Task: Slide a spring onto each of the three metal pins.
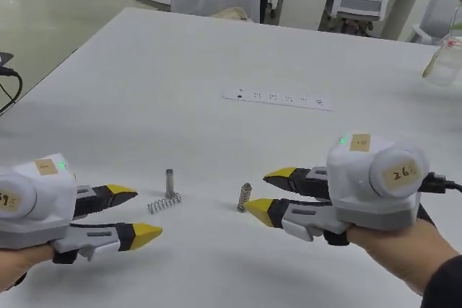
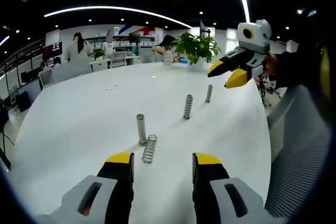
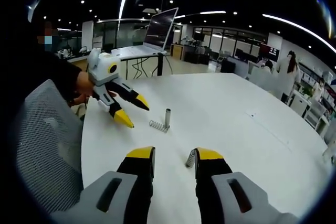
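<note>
White workbench [image 1: 216, 55]: left gripper [image 1: 148, 212] and right gripper [image 1: 256, 191] held level, tips pointing inward, jaws parted and empty.
Loose spring [image 1: 164, 203] lies beside 1 bare upright pin [image 1: 170, 182], just right of the left gripper's tips; spring-sleeved pin [image 1: 245, 197] stands just off the right gripper's tips.
</note>
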A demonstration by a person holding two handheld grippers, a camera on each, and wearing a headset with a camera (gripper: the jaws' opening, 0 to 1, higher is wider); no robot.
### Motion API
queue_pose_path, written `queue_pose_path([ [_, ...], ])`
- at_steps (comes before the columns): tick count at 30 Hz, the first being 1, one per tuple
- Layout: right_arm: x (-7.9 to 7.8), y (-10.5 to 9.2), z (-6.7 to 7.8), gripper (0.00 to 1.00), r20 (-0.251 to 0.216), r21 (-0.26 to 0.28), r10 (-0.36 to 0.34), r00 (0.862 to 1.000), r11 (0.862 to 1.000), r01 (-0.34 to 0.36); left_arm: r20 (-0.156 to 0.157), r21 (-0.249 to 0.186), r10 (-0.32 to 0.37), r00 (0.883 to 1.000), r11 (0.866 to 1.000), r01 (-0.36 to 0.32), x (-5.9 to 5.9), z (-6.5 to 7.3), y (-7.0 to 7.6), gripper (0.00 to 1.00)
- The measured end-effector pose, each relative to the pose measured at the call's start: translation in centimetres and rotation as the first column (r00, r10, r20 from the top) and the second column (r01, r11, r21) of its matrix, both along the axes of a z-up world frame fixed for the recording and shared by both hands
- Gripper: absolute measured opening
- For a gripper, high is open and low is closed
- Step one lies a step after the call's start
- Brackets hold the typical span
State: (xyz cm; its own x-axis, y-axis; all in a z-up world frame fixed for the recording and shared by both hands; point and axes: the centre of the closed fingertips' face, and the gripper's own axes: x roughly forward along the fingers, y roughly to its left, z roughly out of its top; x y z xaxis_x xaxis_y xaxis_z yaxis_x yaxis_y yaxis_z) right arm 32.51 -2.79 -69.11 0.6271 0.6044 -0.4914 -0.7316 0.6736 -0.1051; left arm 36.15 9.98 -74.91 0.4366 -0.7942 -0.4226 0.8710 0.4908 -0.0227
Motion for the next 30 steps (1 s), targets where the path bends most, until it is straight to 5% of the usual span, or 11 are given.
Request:
queue_pose_path([
  [30, -0.6, -0.4, 0.5, 0.28, 0.024, 0.013, -0.022, 0.999, 1.0, 0.022, 0.001, 0.095, -0.006, 1.0, 0.995, 0.005, 2.8, -2.3, -1.0, 0.17],
])
